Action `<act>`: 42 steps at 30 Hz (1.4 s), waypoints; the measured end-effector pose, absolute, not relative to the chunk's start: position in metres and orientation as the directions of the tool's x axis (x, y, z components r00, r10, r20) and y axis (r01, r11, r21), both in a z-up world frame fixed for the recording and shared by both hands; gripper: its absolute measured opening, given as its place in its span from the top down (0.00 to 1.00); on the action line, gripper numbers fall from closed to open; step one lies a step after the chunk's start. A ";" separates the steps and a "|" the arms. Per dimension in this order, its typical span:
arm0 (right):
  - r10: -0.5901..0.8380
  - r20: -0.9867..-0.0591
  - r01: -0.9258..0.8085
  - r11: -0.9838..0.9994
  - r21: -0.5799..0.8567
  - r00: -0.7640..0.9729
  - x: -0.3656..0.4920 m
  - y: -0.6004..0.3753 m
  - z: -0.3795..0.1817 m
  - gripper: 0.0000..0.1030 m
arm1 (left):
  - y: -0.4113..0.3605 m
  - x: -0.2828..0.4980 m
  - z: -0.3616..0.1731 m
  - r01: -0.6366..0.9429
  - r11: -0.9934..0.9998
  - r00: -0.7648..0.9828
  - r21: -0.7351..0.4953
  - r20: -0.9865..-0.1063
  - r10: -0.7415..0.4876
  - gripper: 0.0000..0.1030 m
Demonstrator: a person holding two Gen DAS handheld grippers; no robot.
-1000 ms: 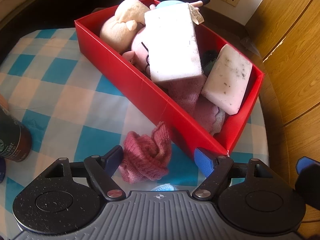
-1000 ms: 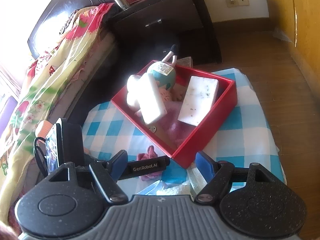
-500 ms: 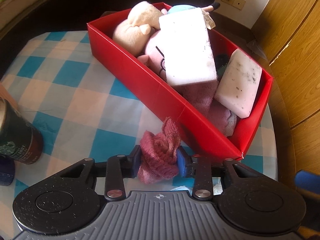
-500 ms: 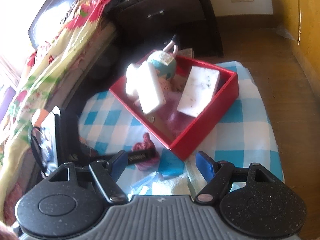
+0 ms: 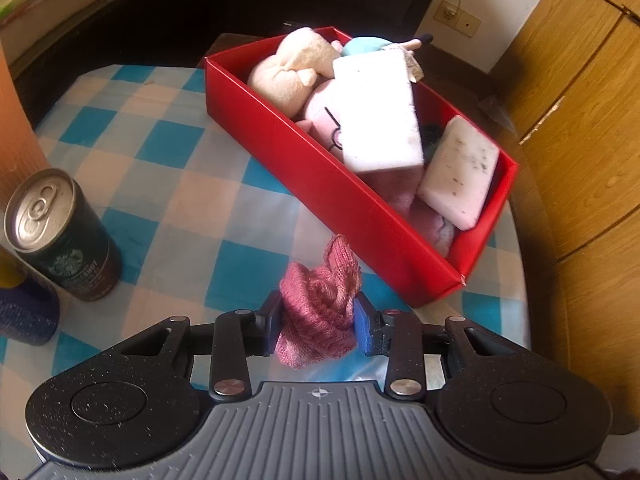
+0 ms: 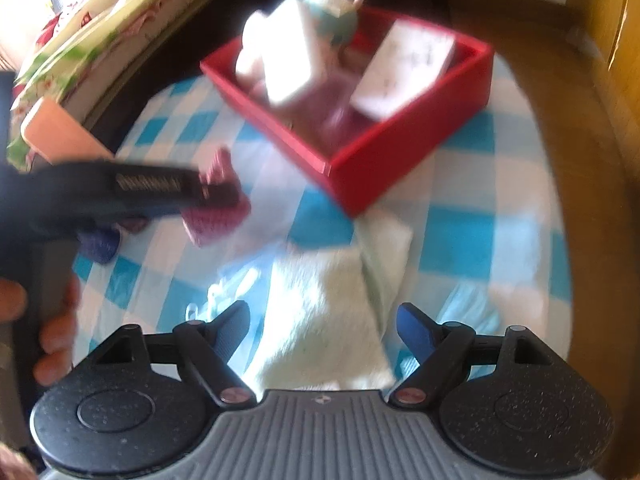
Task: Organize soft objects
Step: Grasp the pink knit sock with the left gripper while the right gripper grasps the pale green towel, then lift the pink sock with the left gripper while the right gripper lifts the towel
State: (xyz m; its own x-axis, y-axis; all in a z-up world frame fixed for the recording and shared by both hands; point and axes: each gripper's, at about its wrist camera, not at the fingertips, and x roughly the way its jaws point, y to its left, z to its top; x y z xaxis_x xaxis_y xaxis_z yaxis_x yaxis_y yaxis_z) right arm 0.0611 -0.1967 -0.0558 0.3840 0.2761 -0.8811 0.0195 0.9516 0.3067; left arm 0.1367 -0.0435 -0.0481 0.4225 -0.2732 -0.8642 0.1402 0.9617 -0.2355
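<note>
Left claw (image 5: 316,326) clamped on pink knit cloth (image 5: 320,304), held above the counter (image 5: 160,184) just short of the red box (image 5: 360,216). Right claw (image 6: 324,328) spread apart over pale towel (image 6: 320,320). Risk: loose cloth snags on the box's near wall, or slides off the already heaped contents.

A dark drink can (image 5: 64,236) stands upright near the worktop's (image 5: 168,184) left edge, on the blue-and-white checked cloth. Just beside it, at the very edge, sits a dark blue rounded object (image 5: 26,312). Behind the worktop's far edge a wall socket (image 5: 456,16) shows, with wooden cabinet doors (image 5: 580,92) to the right.
</note>
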 end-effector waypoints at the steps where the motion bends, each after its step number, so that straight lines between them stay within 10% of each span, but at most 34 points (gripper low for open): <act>1: 0.286 -0.883 0.028 0.947 0.319 0.373 0.060 -0.196 -0.061 0.42 | -0.044 0.135 -0.047 0.145 0.960 0.422 -0.239 -0.863 -0.279 0.64; 16: 0.373 -0.862 0.009 0.917 0.400 0.344 0.048 -0.194 -0.069 1.00 | -0.042 0.126 -0.037 0.178 0.948 0.425 -0.265 -0.848 -0.317 0.62; 30: 0.352 -0.865 0.050 0.918 0.394 0.358 0.058 -0.192 -0.078 0.98 | -0.042 0.128 -0.044 0.179 0.950 0.406 -0.256 -0.860 -0.309 0.61; 34: 0.331 -0.885 0.070 0.925 0.372 0.328 0.062 -0.187 -0.082 0.46 | -0.043 0.128 -0.046 0.185 0.949 0.399 -0.255 -0.863 -0.310 0.60; 38: 0.296 -0.872 0.060 0.937 0.345 0.390 0.059 -0.188 -0.075 0.50 | -0.042 0.129 -0.047 0.181 0.950 0.397 -0.254 -0.865 -0.306 0.60; 42: 0.338 -0.878 0.069 0.922 0.382 0.338 0.062 -0.191 -0.085 0.92 | -0.042 0.128 -0.046 0.183 0.949 0.396 -0.256 -0.865 -0.309 0.60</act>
